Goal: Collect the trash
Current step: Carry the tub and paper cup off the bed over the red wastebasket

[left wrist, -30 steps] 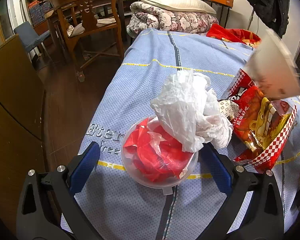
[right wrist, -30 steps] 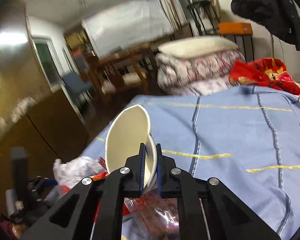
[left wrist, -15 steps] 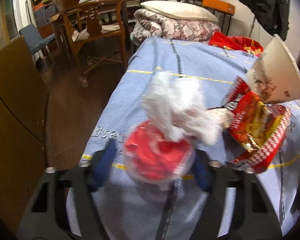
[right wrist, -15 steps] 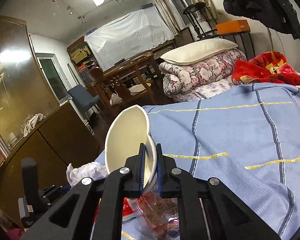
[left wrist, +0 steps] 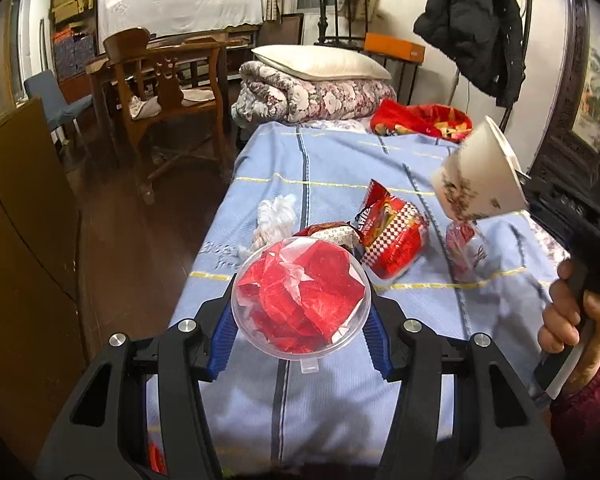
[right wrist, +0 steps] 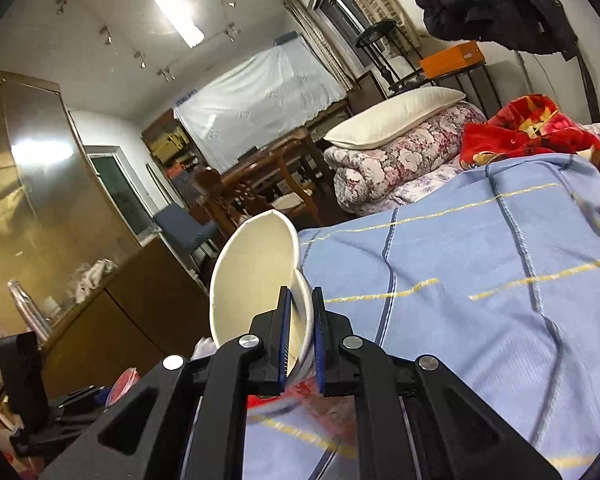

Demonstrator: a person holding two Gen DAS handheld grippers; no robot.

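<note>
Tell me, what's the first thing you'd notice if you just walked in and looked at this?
Right up front, the left gripper holds a clear round tub stuffed with bright red wrappers above the blue bedspread. To its right, the right gripper pinches the wall of a white paper cup, tipped on its side in the air. Between them, red snack bags and a crumpled white bag lie on the bedspread.

text: pale lettering on blue bedcover (left wrist: 332, 208), unreadable | print on red snack bag (left wrist: 392, 236), unreadable
</note>
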